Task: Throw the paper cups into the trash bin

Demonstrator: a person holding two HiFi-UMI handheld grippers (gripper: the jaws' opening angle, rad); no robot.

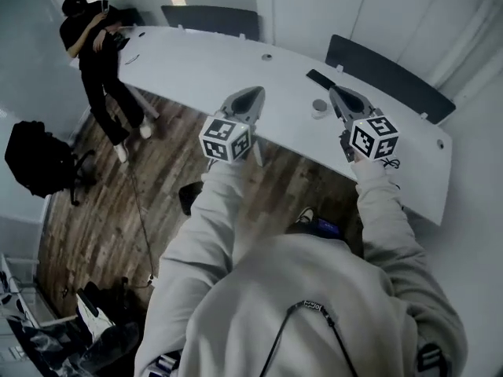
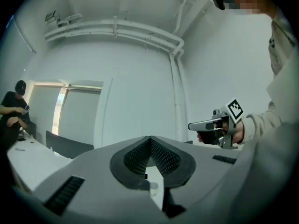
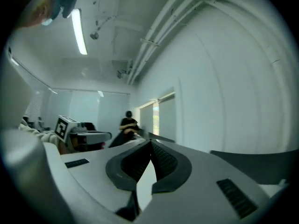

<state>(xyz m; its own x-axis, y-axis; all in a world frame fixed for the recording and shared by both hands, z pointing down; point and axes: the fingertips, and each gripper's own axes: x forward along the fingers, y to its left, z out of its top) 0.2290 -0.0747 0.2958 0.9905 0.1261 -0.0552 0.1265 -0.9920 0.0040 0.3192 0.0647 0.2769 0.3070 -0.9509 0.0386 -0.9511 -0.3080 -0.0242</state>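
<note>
A small paper cup (image 1: 319, 107) stands on the long white table (image 1: 196, 69), between my two grippers and just beyond them. In the head view the left gripper (image 1: 251, 93) hovers over the table's near edge, left of the cup. The right gripper (image 1: 336, 93) hangs close to the cup's right side. Both point up and away, with their jaws shut tip to tip and nothing between them. In the left gripper view the cup (image 2: 153, 186) shows low down, under the shut left gripper (image 2: 150, 137). No trash bin is in view.
A flat black device (image 1: 320, 78) lies on the table behind the cup. Black chairs (image 1: 211, 18) (image 1: 389, 77) stand along the far side. A person in black (image 1: 98, 45) stands at the table's left end. A dark object (image 1: 189, 197) sits on the wooden floor under the near edge.
</note>
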